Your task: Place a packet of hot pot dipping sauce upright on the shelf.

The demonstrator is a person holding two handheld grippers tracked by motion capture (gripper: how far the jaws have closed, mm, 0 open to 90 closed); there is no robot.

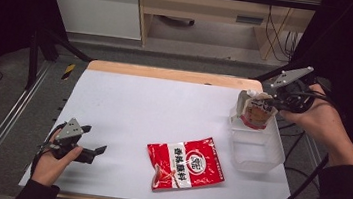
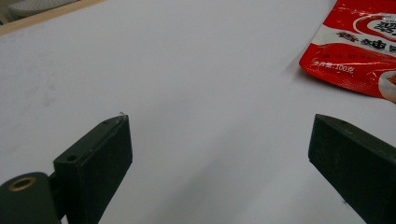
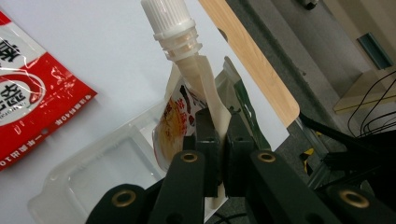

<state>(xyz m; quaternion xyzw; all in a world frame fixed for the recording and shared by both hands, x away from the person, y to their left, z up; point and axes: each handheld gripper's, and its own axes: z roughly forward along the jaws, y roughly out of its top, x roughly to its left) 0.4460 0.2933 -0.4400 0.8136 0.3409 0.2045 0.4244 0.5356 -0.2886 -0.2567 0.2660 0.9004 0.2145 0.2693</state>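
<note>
1. The right gripper [image 1: 276, 102] is seen at the far right of the table [image 1: 129, 99], held above the clear plastic container [image 1: 257, 149].
2. Its jaws are closed on the edge of a spouted pouch [image 1: 256, 111], which is held over the container's far end.
3. In the right gripper view, the spouted pouch [image 3: 187, 112] is pinched between the two black jaws, with its white screw cap [image 3: 166, 18] pointing away from the camera.
4. The left gripper [image 1: 93, 153] is held low at the near left of the table, with its jaws spread wide and nothing between them.
5. A red sachet [image 1: 185, 163] is seen lying flat on the table, between the left gripper and the container, apart from both.
</note>
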